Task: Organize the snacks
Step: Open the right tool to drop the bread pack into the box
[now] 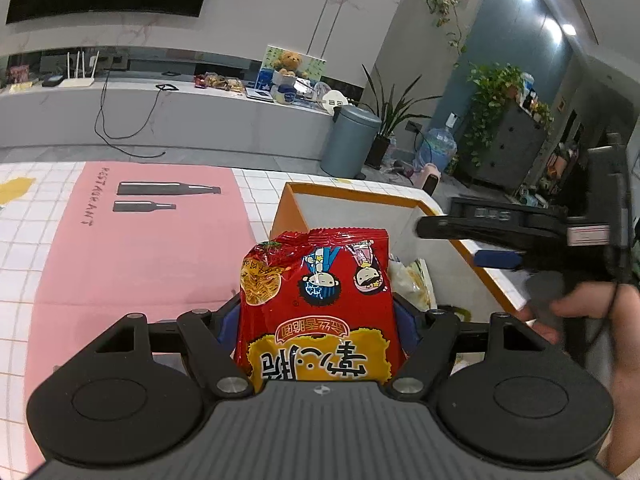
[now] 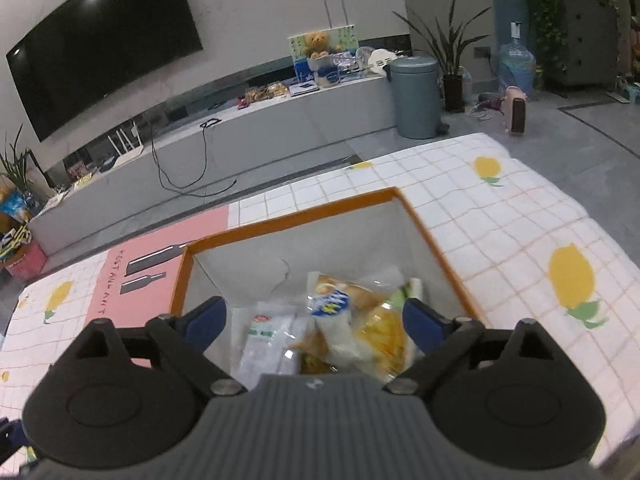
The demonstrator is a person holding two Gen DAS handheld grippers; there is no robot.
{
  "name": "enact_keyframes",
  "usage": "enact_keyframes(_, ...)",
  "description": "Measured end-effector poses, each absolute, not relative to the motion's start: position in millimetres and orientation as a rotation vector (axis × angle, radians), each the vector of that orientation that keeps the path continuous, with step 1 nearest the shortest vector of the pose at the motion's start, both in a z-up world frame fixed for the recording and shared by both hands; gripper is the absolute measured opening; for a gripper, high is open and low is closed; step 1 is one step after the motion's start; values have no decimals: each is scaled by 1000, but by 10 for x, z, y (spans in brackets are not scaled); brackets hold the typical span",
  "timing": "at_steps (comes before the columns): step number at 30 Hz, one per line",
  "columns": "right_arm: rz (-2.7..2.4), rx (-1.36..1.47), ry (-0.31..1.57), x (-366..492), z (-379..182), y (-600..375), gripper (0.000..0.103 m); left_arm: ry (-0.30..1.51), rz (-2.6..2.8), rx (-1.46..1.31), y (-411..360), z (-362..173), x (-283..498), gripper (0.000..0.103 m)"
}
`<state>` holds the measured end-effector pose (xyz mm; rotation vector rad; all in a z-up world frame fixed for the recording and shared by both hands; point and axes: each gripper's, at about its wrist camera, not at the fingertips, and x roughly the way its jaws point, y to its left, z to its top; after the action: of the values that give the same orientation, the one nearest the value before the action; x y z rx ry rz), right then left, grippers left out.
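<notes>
With the right gripper (image 2: 314,320) released and empty over the box (image 2: 420,228), we next lower the left gripper's (image 1: 318,316) clenched noodle pack (image 1: 316,304) in.

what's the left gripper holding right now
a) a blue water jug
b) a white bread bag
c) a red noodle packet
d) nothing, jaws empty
c: the left gripper is clamped on the red noodle packet, both blue pads pressed to its sides, beside the orange-rimmed box.
</notes>
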<state>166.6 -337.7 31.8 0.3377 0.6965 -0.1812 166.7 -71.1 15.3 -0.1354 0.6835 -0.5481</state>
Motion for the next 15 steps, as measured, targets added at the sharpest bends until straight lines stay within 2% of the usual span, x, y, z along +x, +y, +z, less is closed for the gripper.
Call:
enact_keyframes(9, -221, 283, 635, 1074, 477, -3631, 96, 720, -514, -169, -954, 331, 1653, 83)
enact_keyframes(15, -198, 381, 593, 977, 533, -3789, 96, 769, -545, -145, -1268, 387, 1717, 84)
